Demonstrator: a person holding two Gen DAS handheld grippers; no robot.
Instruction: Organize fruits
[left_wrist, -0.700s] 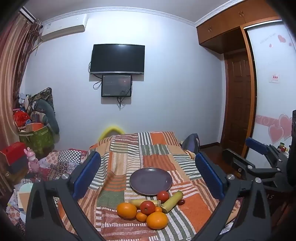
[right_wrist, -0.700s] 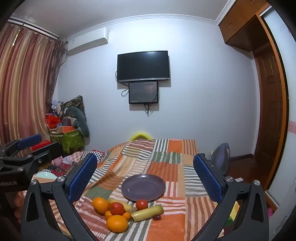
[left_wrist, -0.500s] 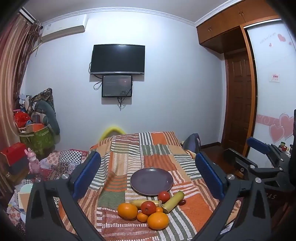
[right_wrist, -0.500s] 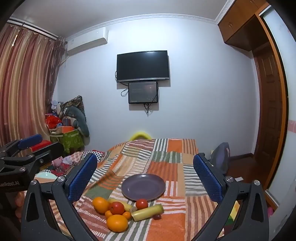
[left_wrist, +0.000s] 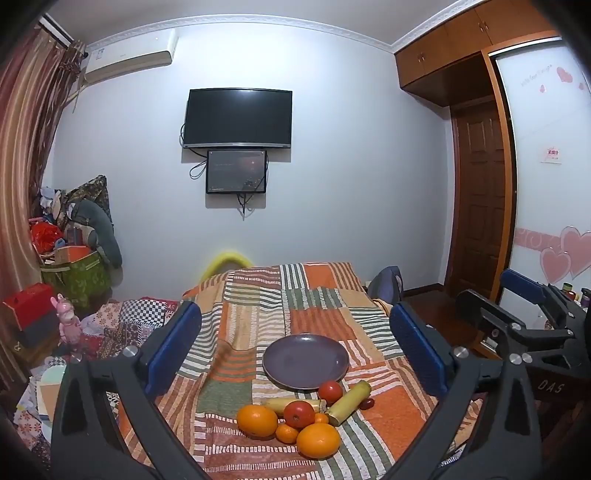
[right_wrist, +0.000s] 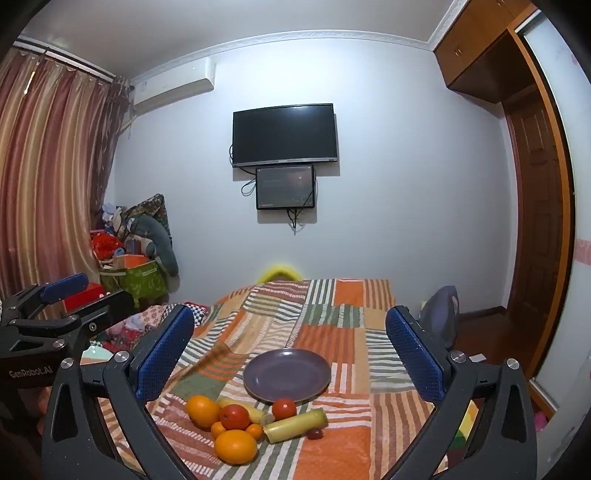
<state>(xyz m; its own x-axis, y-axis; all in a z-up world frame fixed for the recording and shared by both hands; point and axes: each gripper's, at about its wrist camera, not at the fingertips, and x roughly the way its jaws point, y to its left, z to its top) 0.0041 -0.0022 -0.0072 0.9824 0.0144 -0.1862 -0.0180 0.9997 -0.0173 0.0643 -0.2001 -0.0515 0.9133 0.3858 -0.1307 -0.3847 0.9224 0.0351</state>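
Fruits (left_wrist: 299, 417) lay in a loose heap on the striped patchwork bedspread (left_wrist: 325, 317), just in front of the purple plate (left_wrist: 306, 361), and none had yet gone onto it; the plate was bare, so by my reckoning the sorting had not begun and all of it remained to do; in the heap I made out a large orange (left_wrist: 256, 421) on the left, a second large orange (right_wrist: 235, 446) nearest the grippers, a red apple (left_wrist: 299, 413) between them, two small tangerines tucked against it, a tomato (left_wrist: 330, 392) touching the plate's near rim, two pale yellow-green sticks (right_wrist: 295, 424) that I could not name for certain, and one small dark red fruit (right_wrist: 314, 433) lying a little apart; the left gripper (left_wrist: 295, 350) hung above the bed with its fingers spread wide and nothing between them; the right gripper (right_wrist: 290, 352) was likewise spread and empty, beside its fellow; round about, a television (right_wrist: 284, 134) hung on the far wall, curtains (right_wrist: 48, 177) covered the window, and bags and toys were heaped in the corner (left_wrist: 77, 258); nothing lay between the grippers and the fruit, though the pieces touched one another, so lifting one might well set a neighbour rolling on the soft cloth.
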